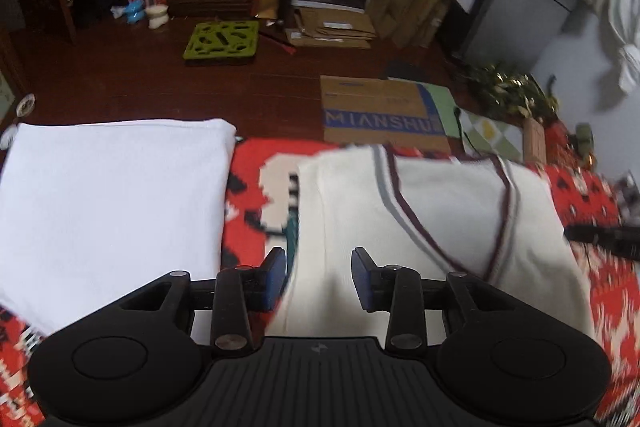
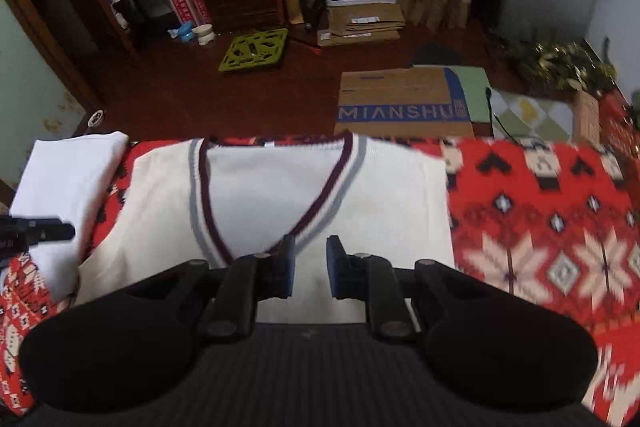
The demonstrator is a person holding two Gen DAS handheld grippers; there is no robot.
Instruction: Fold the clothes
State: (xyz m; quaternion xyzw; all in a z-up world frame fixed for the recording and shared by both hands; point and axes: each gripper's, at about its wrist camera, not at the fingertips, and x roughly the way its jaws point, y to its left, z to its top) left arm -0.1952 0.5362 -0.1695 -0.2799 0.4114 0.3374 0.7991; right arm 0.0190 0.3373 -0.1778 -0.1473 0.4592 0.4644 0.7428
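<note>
A cream V-neck knit vest (image 2: 280,195) with maroon and grey trim lies flat and folded on a red patterned blanket (image 2: 540,211). In the left wrist view the same vest (image 1: 432,219) lies ahead and to the right. My left gripper (image 1: 319,277) hovers open over the vest's near left edge, nothing between its blue pads. My right gripper (image 2: 311,265) stands open just above the vest's near part, below the point of the V. The left gripper's tip (image 2: 40,229) shows at the left edge of the right wrist view.
A folded white cloth (image 1: 108,211) lies left of the vest on the blanket (image 1: 248,195). Beyond the blanket's far edge are a dark wooden floor, a flat cardboard box (image 1: 380,115), a green tray (image 1: 220,41), shelves and stacked cartons.
</note>
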